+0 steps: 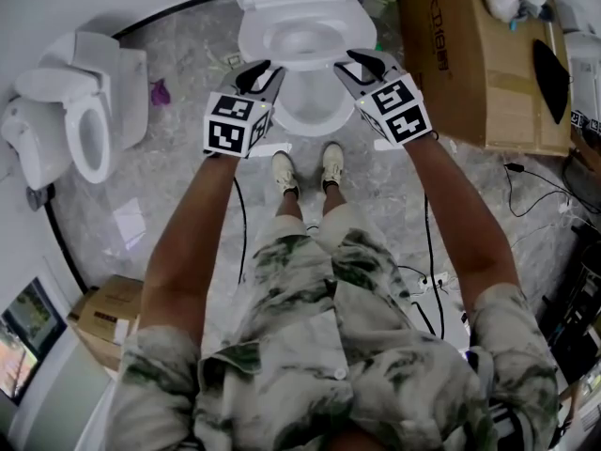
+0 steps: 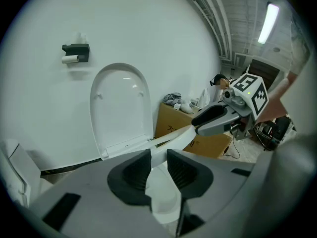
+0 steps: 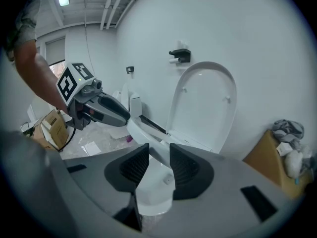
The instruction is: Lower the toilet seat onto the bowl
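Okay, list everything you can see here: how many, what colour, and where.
toilet bowl: one, white, against the wall ahead
toilet seat: one, white, partly raised over the bowl
toilet lid: one, white, upright against the wall
second toilet: one, white, floor at left
paper holder: one, black, wall above the lid
cardboard boxes: two, brown; large right of the bowl, small lower left
purple scrap: one, floor beside the second toilet
cables: several, black, floor at right
shoes: two, cream, before the bowl
left gripper: one, grey, clamped on the seat's left side
right gripper: one, grey, clamped on its right side
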A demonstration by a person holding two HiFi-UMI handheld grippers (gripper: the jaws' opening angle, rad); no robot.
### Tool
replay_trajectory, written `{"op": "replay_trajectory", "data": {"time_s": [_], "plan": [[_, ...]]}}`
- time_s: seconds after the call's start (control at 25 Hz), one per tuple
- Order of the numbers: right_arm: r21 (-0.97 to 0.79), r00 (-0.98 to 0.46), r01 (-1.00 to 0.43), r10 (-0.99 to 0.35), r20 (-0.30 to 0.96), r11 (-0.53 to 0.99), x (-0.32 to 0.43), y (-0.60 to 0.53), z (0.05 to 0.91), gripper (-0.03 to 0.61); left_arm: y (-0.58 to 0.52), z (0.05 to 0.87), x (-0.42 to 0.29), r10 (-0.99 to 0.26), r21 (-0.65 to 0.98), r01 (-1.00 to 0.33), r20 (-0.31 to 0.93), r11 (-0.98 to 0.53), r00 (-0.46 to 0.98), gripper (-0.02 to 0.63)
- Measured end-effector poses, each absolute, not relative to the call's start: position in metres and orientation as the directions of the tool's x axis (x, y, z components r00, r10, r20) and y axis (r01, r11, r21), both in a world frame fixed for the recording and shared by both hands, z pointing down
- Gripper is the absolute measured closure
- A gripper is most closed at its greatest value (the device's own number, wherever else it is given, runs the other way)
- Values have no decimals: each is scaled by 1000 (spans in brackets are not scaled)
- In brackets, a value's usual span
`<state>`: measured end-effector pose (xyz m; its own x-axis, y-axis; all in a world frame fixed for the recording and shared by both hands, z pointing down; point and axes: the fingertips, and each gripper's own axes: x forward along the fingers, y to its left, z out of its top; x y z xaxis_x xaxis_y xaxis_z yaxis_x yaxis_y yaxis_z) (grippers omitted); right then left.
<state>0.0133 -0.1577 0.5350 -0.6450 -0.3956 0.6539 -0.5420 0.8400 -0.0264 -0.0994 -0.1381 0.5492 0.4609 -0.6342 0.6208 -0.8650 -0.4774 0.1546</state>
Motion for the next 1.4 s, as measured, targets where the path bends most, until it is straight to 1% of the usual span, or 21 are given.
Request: {"op": "replay_trajectory", "data": {"time_s": [0.16,0.44,1.4], "plan": [[-41,-642,-552,-393,658,833,15,-149,542,442,-128,558,-99,-621,162,-864,634,-476,461,502],[-50,-628,-565,-389,674,824,18,-139,556,443,-116,572,-97,-601,166,-862,654,-478,460,515],[-121,-602,-608,-357,715,785,32,-100,599,462,-74,616,-83,-545,188,-868,712,-460,443,514]]}}
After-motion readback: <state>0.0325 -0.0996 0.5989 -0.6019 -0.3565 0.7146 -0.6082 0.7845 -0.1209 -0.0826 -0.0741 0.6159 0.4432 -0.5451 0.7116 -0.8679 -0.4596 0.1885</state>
